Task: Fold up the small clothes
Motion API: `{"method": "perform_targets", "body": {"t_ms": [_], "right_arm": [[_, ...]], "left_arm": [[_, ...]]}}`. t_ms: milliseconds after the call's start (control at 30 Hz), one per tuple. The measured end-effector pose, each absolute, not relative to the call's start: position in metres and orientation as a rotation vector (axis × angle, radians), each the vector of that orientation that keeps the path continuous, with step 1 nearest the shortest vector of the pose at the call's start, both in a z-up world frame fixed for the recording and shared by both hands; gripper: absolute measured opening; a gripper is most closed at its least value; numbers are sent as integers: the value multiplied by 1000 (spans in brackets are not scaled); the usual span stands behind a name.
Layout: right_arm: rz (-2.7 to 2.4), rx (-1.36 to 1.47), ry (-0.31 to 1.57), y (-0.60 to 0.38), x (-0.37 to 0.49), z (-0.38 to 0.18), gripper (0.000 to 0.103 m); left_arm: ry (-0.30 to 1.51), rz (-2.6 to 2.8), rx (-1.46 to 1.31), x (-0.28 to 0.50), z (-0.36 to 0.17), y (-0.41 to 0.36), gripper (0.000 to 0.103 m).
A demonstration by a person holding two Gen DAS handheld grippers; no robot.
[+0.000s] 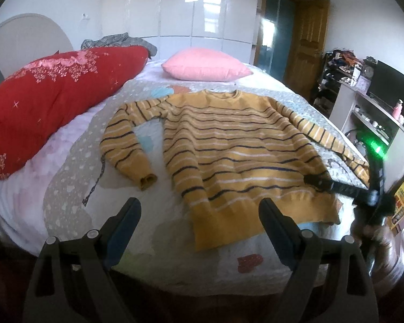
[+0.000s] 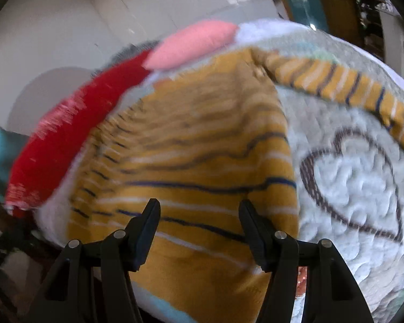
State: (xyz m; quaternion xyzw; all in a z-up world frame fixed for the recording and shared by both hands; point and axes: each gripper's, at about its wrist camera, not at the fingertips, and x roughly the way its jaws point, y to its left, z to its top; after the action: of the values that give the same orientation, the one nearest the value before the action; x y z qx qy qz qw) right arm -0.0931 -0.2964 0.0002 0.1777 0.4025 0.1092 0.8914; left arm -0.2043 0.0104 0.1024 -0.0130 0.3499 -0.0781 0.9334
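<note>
striped sweater (image 1: 237, 156) flat on quilted bed (image 1: 67, 188), sleeves spread

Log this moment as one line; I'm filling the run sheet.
stage: pre-fold | sweater: flat on bed, sleeves out | left gripper: open, off sweater | right gripper: open, over hem

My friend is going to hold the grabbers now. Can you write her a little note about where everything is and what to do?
Left gripper: open, holding nothing, hovering short of the sweater's hem.
Right gripper: open, empty, low over the hem corner on the sweater's right side.
The yellow striped sweater lies flat on the bed, neck toward the pink pillow, both sleeves spread out to the sides. A red quilt lies along the left.
Done: sweater laid out.
Left: every fold. Probably bring the sleeves in first, then fold the body.
</note>
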Motion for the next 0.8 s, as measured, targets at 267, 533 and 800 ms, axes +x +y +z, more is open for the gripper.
{"method": "perform_targets", "body": {"t_ms": [267, 533, 800], "right_arm": [[219, 348, 820, -296, -104, -7, 64], [212, 326, 813, -295, -115, -8, 64], [220, 334, 805, -295, -121, -8, 65]], "left_arm": [[747, -145, -46, -202, 93, 17, 88], [764, -154, -35, -202, 88, 10, 88], [792, -152, -42, -199, 79, 10, 88]]}}
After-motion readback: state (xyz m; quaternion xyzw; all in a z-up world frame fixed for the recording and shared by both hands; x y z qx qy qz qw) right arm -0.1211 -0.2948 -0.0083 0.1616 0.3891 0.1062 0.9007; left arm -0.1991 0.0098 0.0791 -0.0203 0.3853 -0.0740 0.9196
